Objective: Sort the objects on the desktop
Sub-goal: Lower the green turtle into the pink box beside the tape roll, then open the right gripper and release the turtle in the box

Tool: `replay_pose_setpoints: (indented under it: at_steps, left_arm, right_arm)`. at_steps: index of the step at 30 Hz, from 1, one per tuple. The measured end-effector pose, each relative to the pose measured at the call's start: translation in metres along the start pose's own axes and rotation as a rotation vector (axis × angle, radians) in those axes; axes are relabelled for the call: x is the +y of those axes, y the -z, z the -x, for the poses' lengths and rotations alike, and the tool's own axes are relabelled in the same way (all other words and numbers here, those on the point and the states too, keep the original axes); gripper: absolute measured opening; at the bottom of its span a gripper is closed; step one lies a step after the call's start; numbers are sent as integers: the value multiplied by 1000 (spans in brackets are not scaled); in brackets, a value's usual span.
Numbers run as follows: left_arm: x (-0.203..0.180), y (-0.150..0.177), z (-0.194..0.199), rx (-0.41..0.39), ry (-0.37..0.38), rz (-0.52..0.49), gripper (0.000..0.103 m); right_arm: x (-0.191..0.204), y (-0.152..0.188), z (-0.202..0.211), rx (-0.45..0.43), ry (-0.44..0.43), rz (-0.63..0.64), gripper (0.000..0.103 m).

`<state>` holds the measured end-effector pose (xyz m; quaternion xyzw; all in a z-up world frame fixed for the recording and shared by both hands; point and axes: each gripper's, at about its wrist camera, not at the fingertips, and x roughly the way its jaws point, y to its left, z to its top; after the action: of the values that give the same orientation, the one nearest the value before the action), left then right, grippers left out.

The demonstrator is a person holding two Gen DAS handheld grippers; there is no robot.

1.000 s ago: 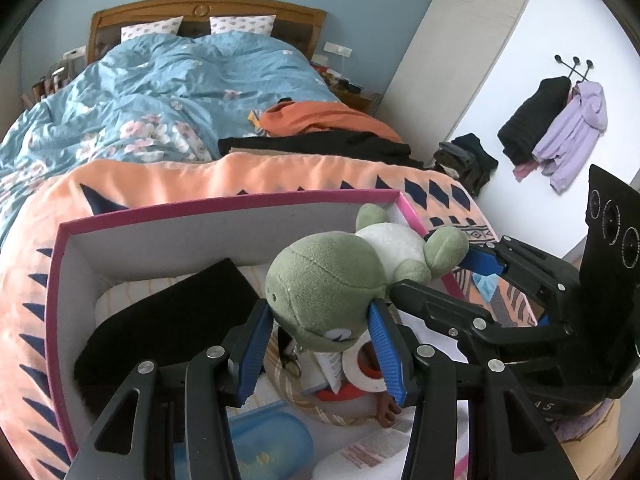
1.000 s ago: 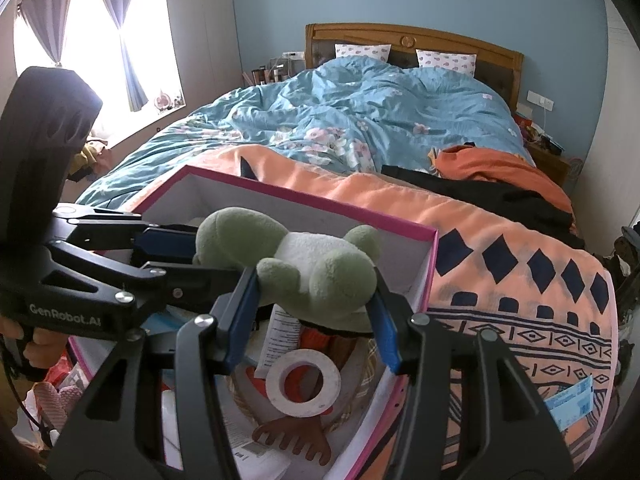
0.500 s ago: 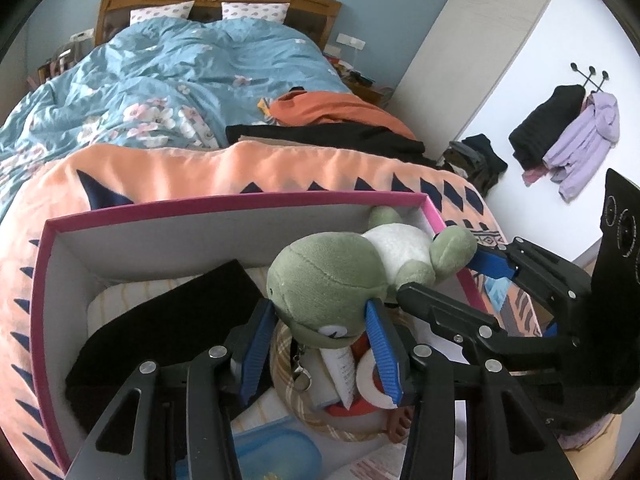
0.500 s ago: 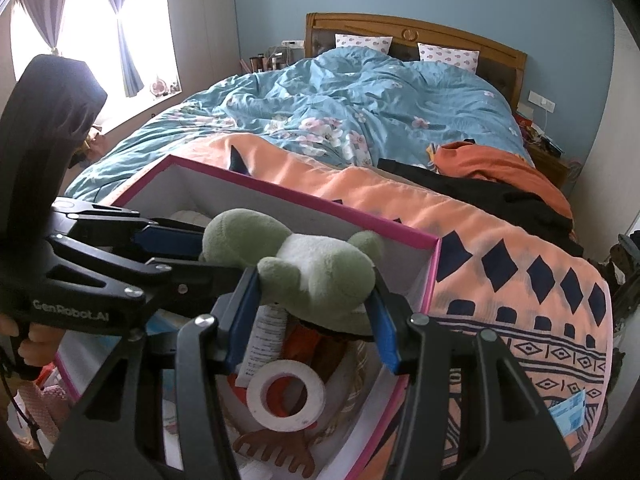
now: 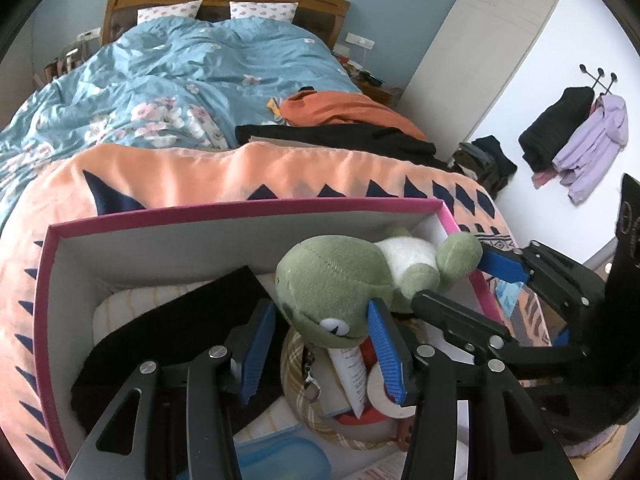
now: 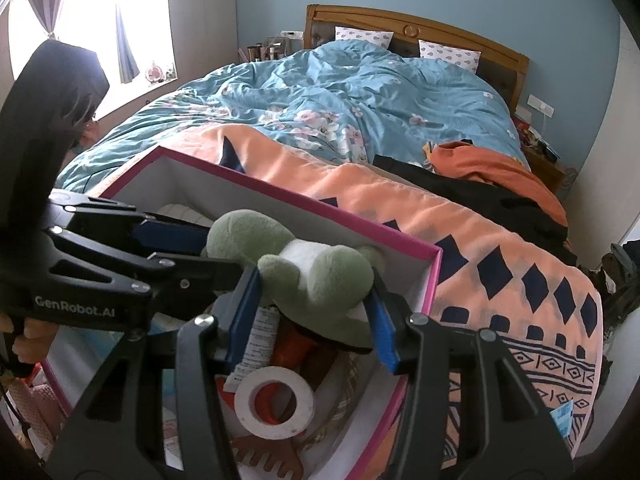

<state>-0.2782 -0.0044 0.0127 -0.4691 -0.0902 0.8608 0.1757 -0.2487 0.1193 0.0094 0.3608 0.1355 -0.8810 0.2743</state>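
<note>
placement step in hand: left gripper (image 5: 320, 344) and right gripper (image 6: 312, 320) both pinch the green plush frog (image 5: 340, 288) at frame centre above the pink-rimmed box (image 5: 240, 210); next move calls for lowering and releasing.

Plush toy (image 5: 336, 280): we see a green head and limbs and a white belly.
Box (image 5: 240, 216): we see a pink rim and pale grey inner walls.
Tape roll (image 6: 276, 404): we see it is white.
Blanket (image 6: 500, 256): we see orange with dark blue diamonds and triangles, and a striped band at its right edge.
Duvet (image 5: 168, 76): we see light blue with pink and white flowers.
Pillows (image 5: 216, 10): we see white with small pink dots.
Gripper pads (image 5: 384, 352): we see blue pads on black fingers.
Lid (image 5: 280, 460): we see blue plastic at the near edge of the box.
Hanging clothes (image 5: 592, 144): we see one lilac, one black.
</note>
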Motion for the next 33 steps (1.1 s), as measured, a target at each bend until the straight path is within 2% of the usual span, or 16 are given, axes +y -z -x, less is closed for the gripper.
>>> replay_pose_setpoints:
  at_steps: [5, 8, 13, 17, 19, 25, 33]
  left_arm:
    - [-3, -4, -3, 3, 4, -2, 49]
    - [-4, -6, -6, 8, 9, 11, 49]
    - [-6, -3, -5, 8, 14, 2, 49]
    - [-8, -1, -4, 9, 21, -6, 49]
    - [-11, 0, -6, 14, 20, -19, 49]
    - [-17, 4, -7, 21, 27, -34, 49]
    - [-19, 11, -2, 18, 32, -43, 49]
  right_arm:
    - [-4, 4, 12, -48, 36, 0, 54]
    - [-2, 3, 6, -27, 98, 23, 44]
    - [-4, 2, -2, -23, 153, 24, 44]
    - [-7, 4, 0, -30, 238, 23, 44]
    - [-13, 6, 3, -32, 201, -14, 44]
    - [-18, 16, 17, -64, 158, -56, 44]
    - [-10, 26, 30, -89, 92, -61, 44]
